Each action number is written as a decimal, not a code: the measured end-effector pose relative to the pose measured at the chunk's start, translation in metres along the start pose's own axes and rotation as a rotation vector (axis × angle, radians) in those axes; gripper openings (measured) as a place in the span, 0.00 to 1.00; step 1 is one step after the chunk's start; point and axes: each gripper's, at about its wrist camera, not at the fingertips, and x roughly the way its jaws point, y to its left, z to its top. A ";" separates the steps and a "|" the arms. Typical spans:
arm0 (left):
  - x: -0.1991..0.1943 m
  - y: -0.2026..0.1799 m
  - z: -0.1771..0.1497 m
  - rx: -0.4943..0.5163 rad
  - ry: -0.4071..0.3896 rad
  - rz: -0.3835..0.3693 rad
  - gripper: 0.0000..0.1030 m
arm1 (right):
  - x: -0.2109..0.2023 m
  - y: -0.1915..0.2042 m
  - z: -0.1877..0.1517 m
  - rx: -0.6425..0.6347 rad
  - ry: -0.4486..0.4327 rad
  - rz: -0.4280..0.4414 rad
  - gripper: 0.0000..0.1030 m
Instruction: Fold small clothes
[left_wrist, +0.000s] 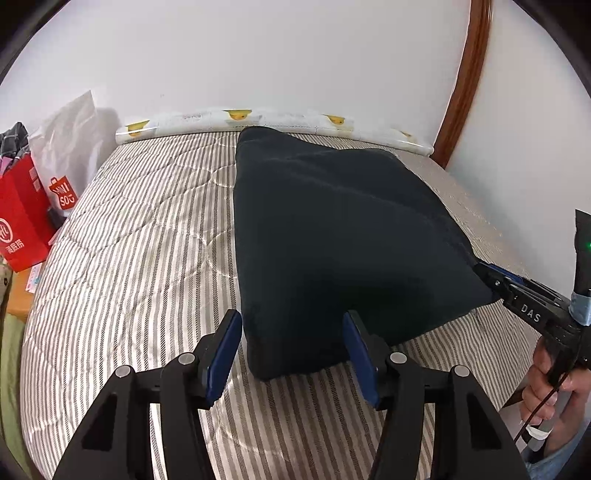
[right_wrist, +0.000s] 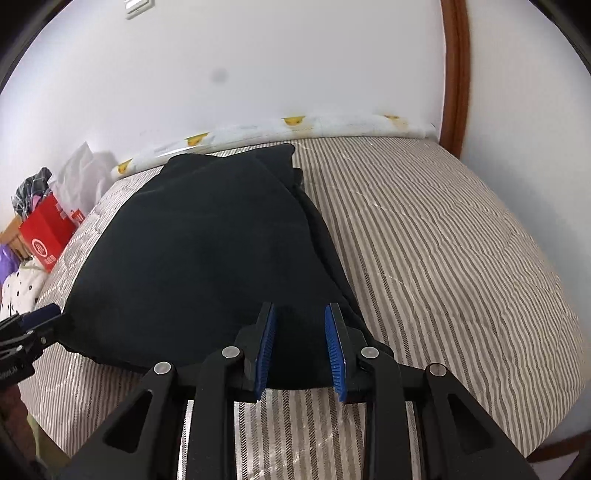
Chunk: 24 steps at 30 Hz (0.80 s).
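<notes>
Seemingly mid-fold, a dark garment (left_wrist: 332, 229) lies flat on the striped mattress (left_wrist: 140, 236), its near left corner between the spread, unpinching jaws of the left gripper (left_wrist: 291, 325); the right gripper (left_wrist: 491, 277) meets the near right corner, its state unclear from this side

Right wrist view: the right gripper (right_wrist: 300, 317) straddles that near edge of the garment (right_wrist: 207, 251), jaws apart, not clamped

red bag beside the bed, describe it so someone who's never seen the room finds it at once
Start at the striped bed below the white wall and go to its left edge. There stands the red bag, next to a white plastic bag. Only it is solid red, with a white round logo on its front.
</notes>
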 end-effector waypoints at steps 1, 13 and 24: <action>-0.004 -0.001 -0.001 0.000 -0.006 0.002 0.53 | -0.001 0.000 0.000 0.001 0.004 -0.003 0.26; -0.046 -0.008 -0.003 -0.030 -0.077 0.046 0.62 | -0.009 0.003 -0.002 -0.017 0.056 -0.035 0.27; -0.097 -0.010 -0.017 -0.038 -0.140 0.073 0.74 | -0.093 0.017 -0.005 -0.042 -0.030 -0.056 0.68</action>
